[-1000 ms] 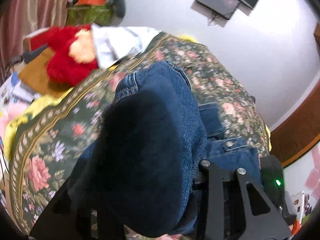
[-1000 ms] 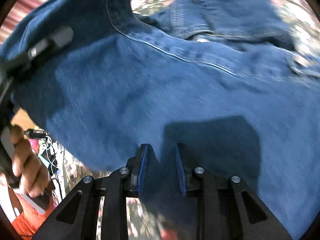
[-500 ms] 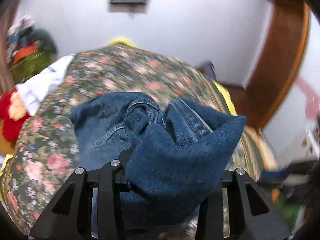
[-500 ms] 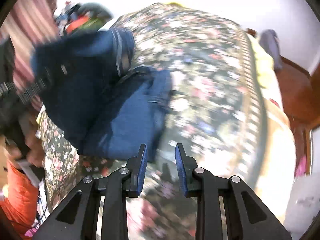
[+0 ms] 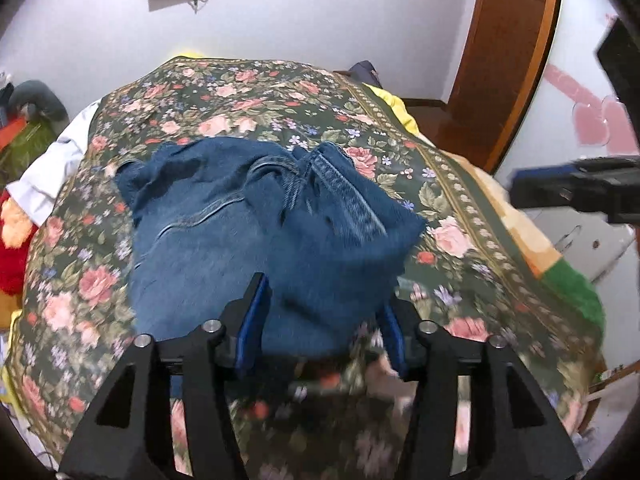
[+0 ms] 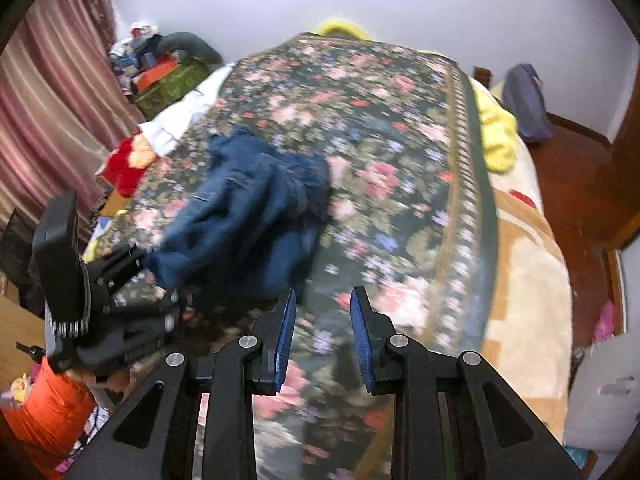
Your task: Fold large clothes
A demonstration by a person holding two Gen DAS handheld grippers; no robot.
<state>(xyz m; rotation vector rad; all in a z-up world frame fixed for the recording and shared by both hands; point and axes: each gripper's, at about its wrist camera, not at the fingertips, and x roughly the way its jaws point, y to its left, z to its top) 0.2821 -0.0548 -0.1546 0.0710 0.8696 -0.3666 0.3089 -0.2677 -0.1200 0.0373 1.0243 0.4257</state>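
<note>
Left wrist view, floral bedspread [image 5: 224,92], denim garment [image 5: 256,232], white wall [image 5: 320,16], wooden door [image 5: 516,40].

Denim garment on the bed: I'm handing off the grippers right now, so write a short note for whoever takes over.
Left gripper: jaws wide apart, the near edge of the denim garment lying between the fingers; no firm grip visible.
Right gripper: open, empty, above the floral bedspread, to the right of the garment.
Garment: in a rumpled heap on the bedspread, seams and a band bunched on top, not flat.
Done: garment is down on the bed, roughly gathered.
Left: probably spread and smooth it, then make clean folds. Red plush toy and white cloth sit at the bed's left edge.
</note>
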